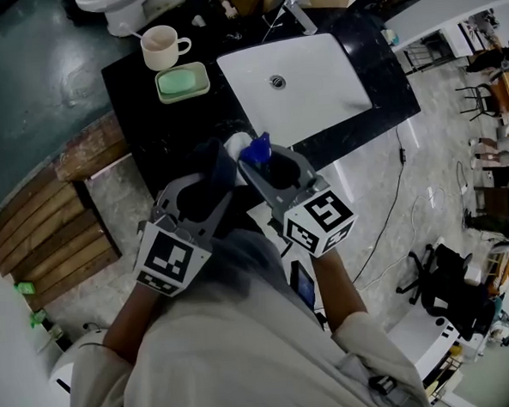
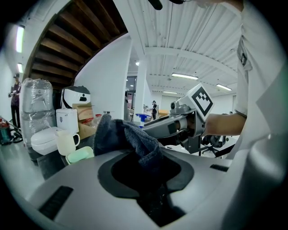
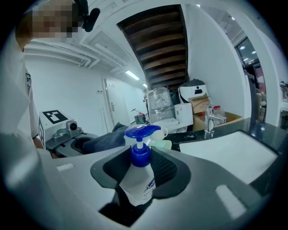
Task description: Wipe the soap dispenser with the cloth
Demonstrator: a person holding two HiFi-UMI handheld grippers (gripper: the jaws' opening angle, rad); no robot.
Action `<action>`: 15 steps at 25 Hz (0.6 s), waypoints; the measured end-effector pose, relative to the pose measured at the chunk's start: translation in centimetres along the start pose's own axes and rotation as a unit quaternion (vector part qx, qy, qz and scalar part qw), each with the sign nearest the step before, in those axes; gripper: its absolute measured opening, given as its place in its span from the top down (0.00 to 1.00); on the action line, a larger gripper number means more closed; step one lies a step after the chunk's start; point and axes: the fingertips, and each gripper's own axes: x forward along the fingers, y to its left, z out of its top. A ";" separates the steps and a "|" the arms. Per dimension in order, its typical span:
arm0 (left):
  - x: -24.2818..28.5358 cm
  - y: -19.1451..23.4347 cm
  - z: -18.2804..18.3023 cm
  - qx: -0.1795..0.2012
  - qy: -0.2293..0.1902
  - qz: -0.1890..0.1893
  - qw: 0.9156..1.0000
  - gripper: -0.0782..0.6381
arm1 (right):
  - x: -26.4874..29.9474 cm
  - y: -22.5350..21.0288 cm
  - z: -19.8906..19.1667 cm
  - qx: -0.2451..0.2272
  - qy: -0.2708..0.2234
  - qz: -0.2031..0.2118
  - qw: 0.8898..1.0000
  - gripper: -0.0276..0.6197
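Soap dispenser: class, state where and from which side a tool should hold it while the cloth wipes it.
Grip the soap dispenser on its white body just under the blue pump, from the side, as the right tool does now. The body is the broad part, and the pump head would likely sink if squeezed. That leaves the top free for the cloth in the left tool.

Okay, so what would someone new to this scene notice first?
The two grippers meet over the near edge of the black counter. The right gripper is clamped on a white soap dispenser with a bright blue pump, and the left gripper grips a dark cloth bunched beside it. Beyond them a white sink stands out, with a cream cup and a green soap dish further along the counter.
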 end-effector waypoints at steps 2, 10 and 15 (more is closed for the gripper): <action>-0.1 -0.4 0.2 0.002 -0.002 -0.003 1.000 0.75 | -0.1 0.0 0.0 0.002 0.000 0.000 1.000 0.75; 0.1 -1.4 -0.4 0.004 0.004 -0.013 1.000 0.75 | -0.1 -0.1 0.1 0.003 0.001 -0.002 1.000 0.75; 0.9 -1.2 -2.4 0.003 0.028 -0.017 0.999 0.75 | -0.1 -0.3 0.1 0.007 -0.003 -0.005 1.000 0.75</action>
